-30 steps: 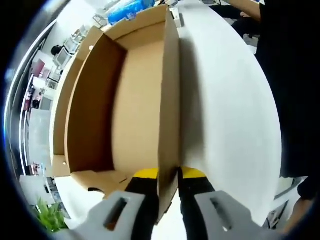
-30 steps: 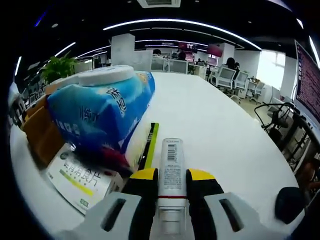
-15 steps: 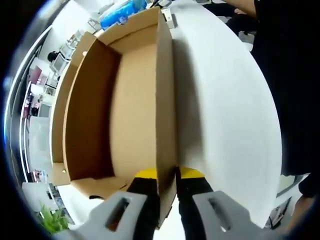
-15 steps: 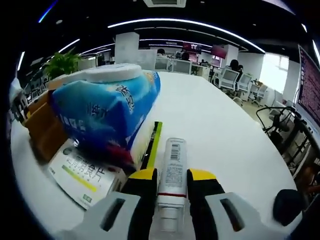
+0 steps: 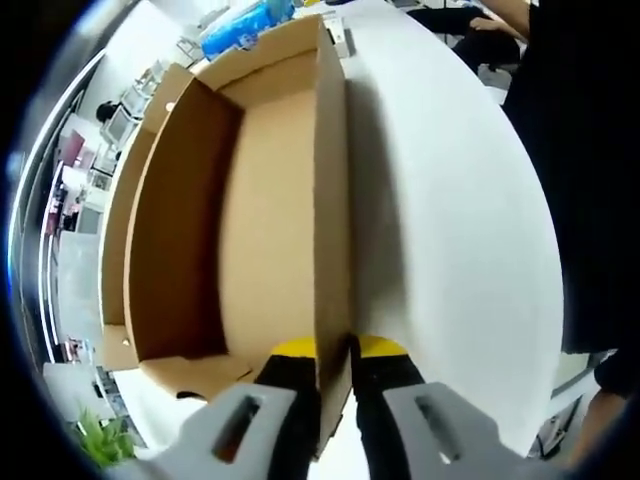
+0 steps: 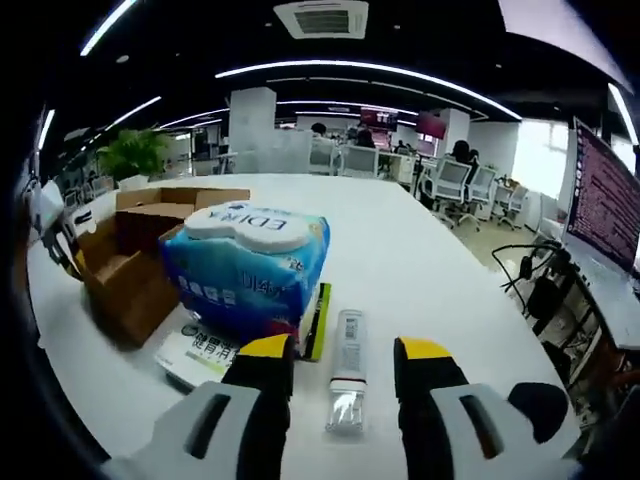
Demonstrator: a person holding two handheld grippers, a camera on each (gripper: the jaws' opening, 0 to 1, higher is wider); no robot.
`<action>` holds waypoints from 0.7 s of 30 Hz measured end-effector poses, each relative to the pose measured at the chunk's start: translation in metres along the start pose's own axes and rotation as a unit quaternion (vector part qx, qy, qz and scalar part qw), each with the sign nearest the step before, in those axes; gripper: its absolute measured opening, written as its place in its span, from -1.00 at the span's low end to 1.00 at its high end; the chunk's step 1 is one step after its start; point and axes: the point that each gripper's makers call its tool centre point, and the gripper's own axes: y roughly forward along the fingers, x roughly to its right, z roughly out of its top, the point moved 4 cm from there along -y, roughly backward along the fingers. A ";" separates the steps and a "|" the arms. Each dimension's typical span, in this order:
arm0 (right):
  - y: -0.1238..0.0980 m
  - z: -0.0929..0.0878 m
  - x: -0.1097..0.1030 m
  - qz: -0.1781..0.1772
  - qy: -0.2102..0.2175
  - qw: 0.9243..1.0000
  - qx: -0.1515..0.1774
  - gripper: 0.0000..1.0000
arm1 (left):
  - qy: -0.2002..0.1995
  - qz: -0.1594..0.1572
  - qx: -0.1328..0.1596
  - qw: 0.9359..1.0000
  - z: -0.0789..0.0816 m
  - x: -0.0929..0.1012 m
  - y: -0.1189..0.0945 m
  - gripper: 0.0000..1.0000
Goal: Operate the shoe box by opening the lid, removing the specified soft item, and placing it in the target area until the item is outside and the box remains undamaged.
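The brown cardboard shoe box (image 5: 270, 210) stands open on the white table, its inside bare. My left gripper (image 5: 332, 350) is shut on the box's right side wall (image 5: 332, 180), one yellow-tipped jaw on each face. The soft item, a blue tissue pack (image 6: 245, 265), lies on the table outside the shoe box (image 6: 130, 270) and also peeks over the far end as the tissue pack (image 5: 245, 20). My right gripper (image 6: 344, 358) hangs open above a white tube (image 6: 349, 330) that lies flat on the table, touching neither jaw.
A flat white-and-green carton (image 6: 200, 350) lies partly under the tissue pack. A person in dark clothes (image 5: 580, 150) stands along the table's right edge. Office chairs (image 6: 450, 160) and desks are beyond the far end. The white table (image 6: 430, 260) stretches bare to the right.
My right gripper has opened, let go of the white tube and drawn back, so the tube rests on the table. The left gripper keeps its hold on the box wall.
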 end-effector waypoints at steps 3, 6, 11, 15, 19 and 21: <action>-0.008 0.013 0.004 -0.008 0.036 0.999 0.033 -0.19 | -0.012 -0.017 0.014 1.000 0.004 0.002 0.005 -0.86; -0.014 0.021 0.009 -0.010 0.027 0.999 0.032 -0.18 | -0.011 -0.021 0.011 1.000 0.003 0.003 0.007 -0.86; -0.020 0.042 0.017 -0.011 0.016 0.999 0.043 -0.13 | -0.013 -0.021 0.009 1.000 0.002 0.005 0.006 -0.87; -0.020 0.064 0.014 0.000 0.015 0.998 0.064 -0.09 | -0.007 -0.023 0.012 1.000 0.003 0.006 0.007 -0.88; -0.018 0.082 0.006 0.007 0.006 0.997 0.075 -0.09 | 0.002 -0.031 0.019 0.999 0.003 0.006 0.007 -0.91; -0.017 0.089 0.004 0.007 0.000 0.997 0.076 -0.10 | 0.000 -0.032 0.020 0.999 0.003 0.006 0.007 -0.91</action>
